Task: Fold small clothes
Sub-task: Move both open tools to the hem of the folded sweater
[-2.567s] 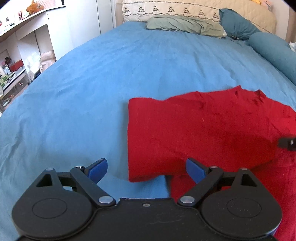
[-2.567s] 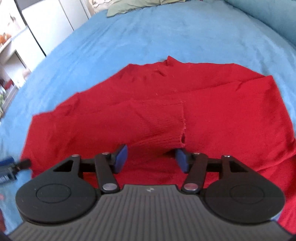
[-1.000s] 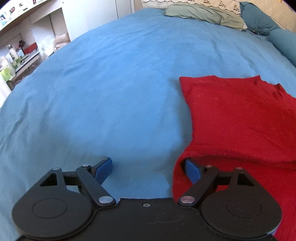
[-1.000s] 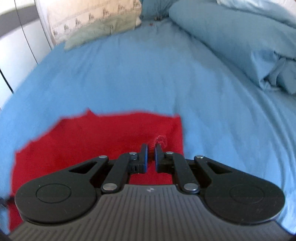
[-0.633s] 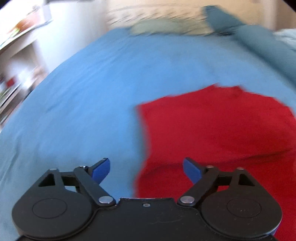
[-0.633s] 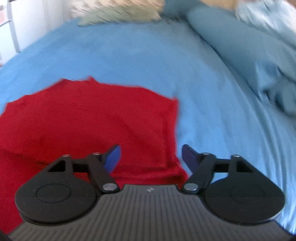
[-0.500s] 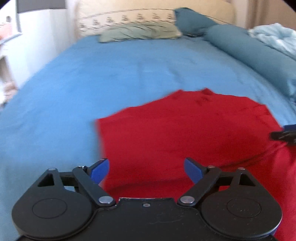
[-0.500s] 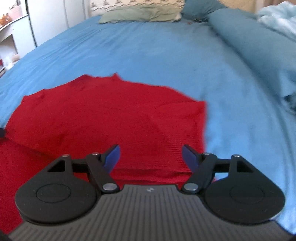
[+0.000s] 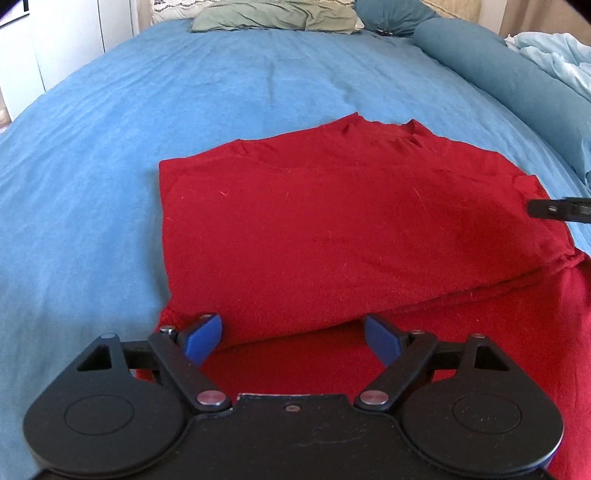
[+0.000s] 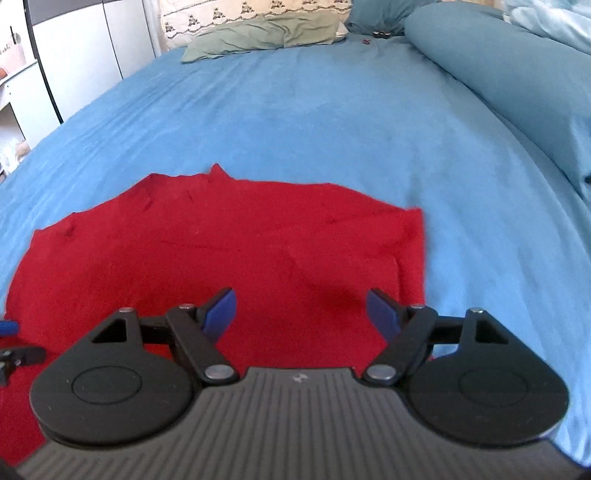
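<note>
A red knit garment point(image 9: 332, 229) lies on the blue bed sheet point(image 9: 184, 92), both sleeves folded in over its body; it also shows in the right wrist view point(image 10: 229, 251). My left gripper point(image 9: 293, 334) is open and empty, just above the garment's near left part, at the folded sleeve's lower edge. My right gripper point(image 10: 303, 308) is open and empty over the garment's right part. The right gripper's tip shows at the right edge of the left wrist view point(image 9: 557, 209); the left gripper's tip shows at the left edge of the right wrist view point(image 10: 14, 350).
A green pillow point(image 9: 273, 16) and a patterned cream pillow point(image 10: 251, 11) lie at the head of the bed. A long teal bolster point(image 10: 509, 74) and a light blue duvet point(image 9: 554, 51) run along the right side. White cupboards point(image 10: 74, 66) stand at the left.
The right gripper, shut on the right sleeve a second ago, has opened and let it go. Both grippers have swung to face the garment squarely, and the left now sits over its near left part.
</note>
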{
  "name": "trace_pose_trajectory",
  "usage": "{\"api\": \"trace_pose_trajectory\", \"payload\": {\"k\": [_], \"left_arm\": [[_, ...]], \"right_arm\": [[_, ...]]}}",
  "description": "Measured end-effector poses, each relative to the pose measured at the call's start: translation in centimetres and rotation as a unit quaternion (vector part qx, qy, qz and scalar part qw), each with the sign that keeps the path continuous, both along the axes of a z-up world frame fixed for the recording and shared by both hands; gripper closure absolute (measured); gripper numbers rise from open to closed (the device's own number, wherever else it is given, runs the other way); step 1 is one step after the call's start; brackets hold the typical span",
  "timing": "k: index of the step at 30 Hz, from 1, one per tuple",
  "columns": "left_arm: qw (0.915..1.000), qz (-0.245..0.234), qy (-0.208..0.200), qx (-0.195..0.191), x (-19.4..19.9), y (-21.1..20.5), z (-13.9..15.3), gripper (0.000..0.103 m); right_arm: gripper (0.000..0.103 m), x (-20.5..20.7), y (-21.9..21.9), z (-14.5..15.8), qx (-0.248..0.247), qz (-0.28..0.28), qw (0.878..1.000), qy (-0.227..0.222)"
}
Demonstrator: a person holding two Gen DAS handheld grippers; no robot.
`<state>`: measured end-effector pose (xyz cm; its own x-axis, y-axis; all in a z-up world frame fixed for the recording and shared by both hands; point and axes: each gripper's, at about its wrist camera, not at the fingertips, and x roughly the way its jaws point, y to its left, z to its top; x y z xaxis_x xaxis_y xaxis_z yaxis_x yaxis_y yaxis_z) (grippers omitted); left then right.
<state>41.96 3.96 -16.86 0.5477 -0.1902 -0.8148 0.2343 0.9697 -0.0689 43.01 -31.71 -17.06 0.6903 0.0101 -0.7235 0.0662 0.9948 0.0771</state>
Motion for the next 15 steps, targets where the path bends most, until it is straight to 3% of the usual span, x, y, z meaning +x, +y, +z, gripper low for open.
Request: {"api": "trace_pose_trajectory", "payload": {"k": [3, 9, 12, 15], "left_arm": [[0.9999, 0.003, -0.016, -0.004, -0.6, 0.0, -0.2, 0.015], [0.9983, 0.003, -0.057, -0.006, -2.2, 0.3, -0.6, 0.015], [0.9969, 0.012, -0.077, -0.009, -2.8, 0.4, 0.1, 0.015], [0.9934, 0.031, -0.107, -0.025, -3.9, 1.4, 2.3, 0.012]], "right_arm": [[0.008, 1.4, -0.9, -2.3, -0.002, -0.018, 1.0, 0.008], [0.001, 1.5, -2.4, -3.6, 0.007, -0.058, 0.998, -0.037], [0.002, 0.6, -2.7, -3.0, 0.009, -0.043, 0.998, -0.052], [0.001, -2.0, -3.3, -0.1, 0.026, -0.02, 0.995, -0.099]]}}
